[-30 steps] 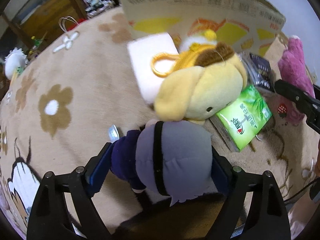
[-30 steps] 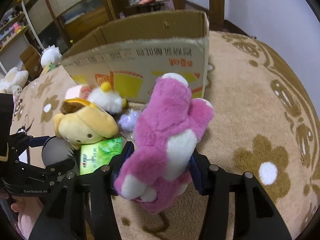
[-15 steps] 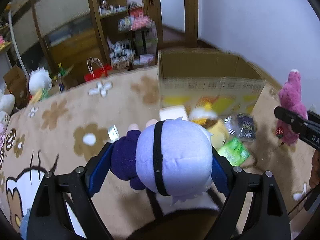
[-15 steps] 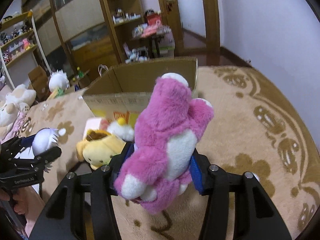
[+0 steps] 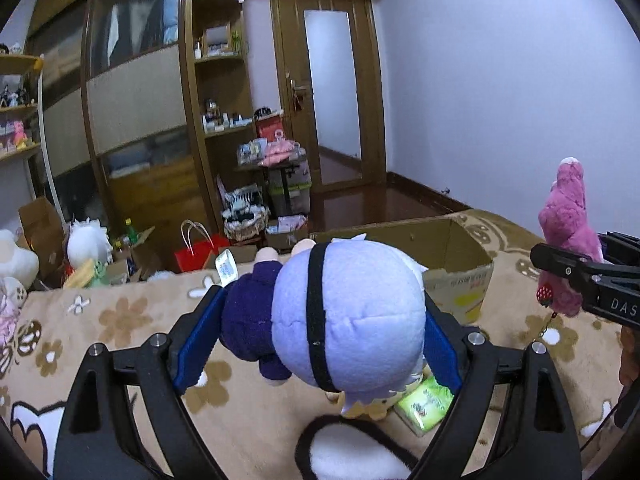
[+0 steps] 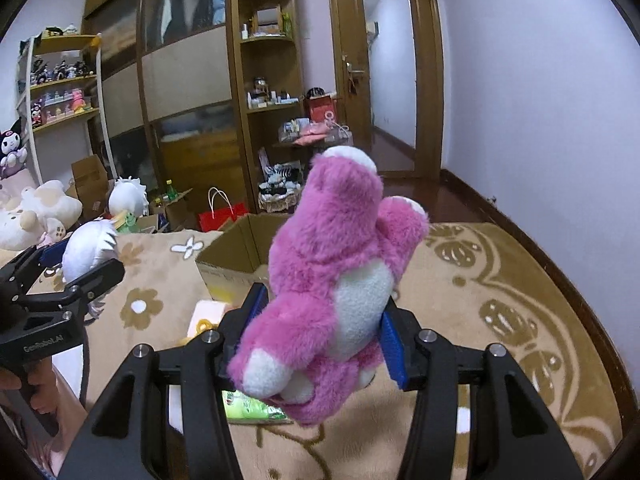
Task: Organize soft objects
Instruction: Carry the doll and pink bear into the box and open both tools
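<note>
Left tool [image 5: 320,332] clamps a lavender-haired plush doll [image 5: 344,320]; right tool [image 6: 316,332] clamps a pink plush bear [image 6: 336,280]; both held above the open cardboard box [image 5: 456,264] on the flower-patterned blanket [image 5: 120,320].

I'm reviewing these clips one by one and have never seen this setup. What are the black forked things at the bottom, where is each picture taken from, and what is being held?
There is no robot here: a person holds a pair of hand-operated tongs in each hand, and a wide-angle camera on each looks forward along its two fingers. That is why black prongs fill the bottom of both pictures.

In the left-hand view, the left tongs are shut on a lavender-headed doll with a dark purple body. In the right-hand view, the right tongs are shut on a pink plush bear. Each view also catches the other tongs at its edge.

Below lies a beige flowered blanket with an open cardboard box, a green packet and part of a yellow plush, mostly hidden.
</note>
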### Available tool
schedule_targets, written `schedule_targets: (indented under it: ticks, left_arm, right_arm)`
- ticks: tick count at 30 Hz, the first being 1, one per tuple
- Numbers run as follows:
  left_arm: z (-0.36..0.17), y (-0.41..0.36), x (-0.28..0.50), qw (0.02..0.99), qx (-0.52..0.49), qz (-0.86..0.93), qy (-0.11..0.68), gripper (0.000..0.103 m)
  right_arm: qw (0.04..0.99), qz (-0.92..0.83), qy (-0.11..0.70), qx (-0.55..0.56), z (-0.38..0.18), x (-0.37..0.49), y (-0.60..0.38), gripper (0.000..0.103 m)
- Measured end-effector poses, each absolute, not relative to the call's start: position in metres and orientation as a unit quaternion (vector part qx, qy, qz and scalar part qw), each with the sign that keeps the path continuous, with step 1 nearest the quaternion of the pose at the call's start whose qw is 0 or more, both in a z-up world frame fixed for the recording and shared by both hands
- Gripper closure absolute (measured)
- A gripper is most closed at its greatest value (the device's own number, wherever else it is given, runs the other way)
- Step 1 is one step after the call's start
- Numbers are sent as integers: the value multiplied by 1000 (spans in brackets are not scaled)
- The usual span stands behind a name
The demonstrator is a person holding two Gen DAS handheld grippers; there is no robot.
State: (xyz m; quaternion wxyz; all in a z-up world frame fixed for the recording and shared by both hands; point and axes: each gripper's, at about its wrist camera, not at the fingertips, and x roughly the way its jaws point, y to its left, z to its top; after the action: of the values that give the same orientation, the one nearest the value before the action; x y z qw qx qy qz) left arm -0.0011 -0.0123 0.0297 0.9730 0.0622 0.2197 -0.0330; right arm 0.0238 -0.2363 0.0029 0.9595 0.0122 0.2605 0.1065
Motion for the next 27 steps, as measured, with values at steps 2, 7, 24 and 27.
schedule_targets:
  ticks: [2,7,24,27]
  left_arm:
    - [38,-13,3,974,63,-33,213,15]
    - [55,-12,22,976,45,-36,208,15]
    - [76,-14,110,975,34,-50,213,14]
    - [67,-15,123,973,38,-52,221,14]
  right_arm:
    - [961,110,252,7,8,24,-233,47]
    - [965,114,238,0,19,34,-226,47]
    - [967,111,228,-4,23,100,-223,47]
    - [967,110,228,-3,18,107,-223,47]
